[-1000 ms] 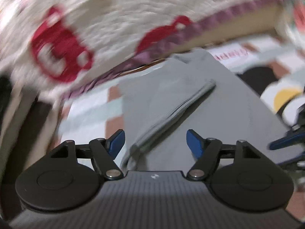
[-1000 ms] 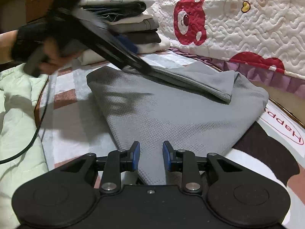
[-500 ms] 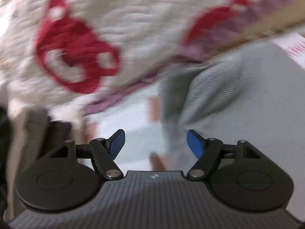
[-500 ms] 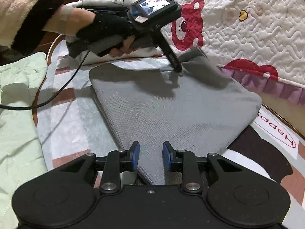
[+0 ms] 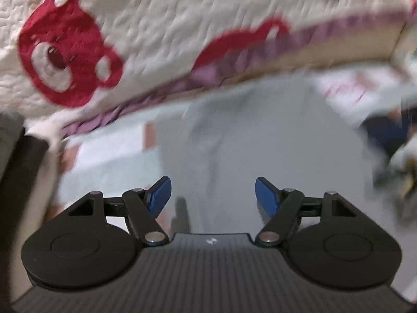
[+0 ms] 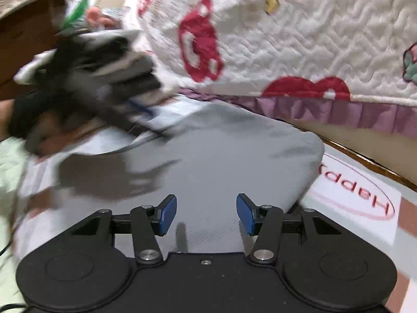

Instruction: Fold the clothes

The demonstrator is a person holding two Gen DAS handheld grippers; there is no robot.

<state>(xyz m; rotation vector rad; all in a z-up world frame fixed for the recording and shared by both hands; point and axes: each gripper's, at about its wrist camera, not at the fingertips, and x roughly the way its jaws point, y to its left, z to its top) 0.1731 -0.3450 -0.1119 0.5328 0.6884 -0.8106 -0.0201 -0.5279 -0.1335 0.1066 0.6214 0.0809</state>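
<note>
A grey knit garment (image 6: 221,161) lies folded flat on the patterned mat, blurred in the left wrist view as a grey sheet (image 5: 255,140). My left gripper (image 5: 213,195) hovers open above its near left part, blue pads apart, nothing between them. My right gripper (image 6: 206,214) is open over the garment's near edge, empty. In the right wrist view the left gripper (image 6: 146,120) appears as a dark blur held by a gloved hand (image 6: 39,114), its tips at the garment's far left corner.
A white quilt with red bears (image 6: 299,39) hangs along the far side, with a purple frill (image 6: 338,114). A stack of folded clothes (image 6: 125,60) sits at the back left. A pale green cloth (image 6: 10,172) lies left. The mat shows a "Happy" print (image 6: 357,198).
My right gripper has opened from nearly shut. The left gripper has swung back down to the garment's far left corner. The folded strip on top is no longer raised; the garment lies flat.
</note>
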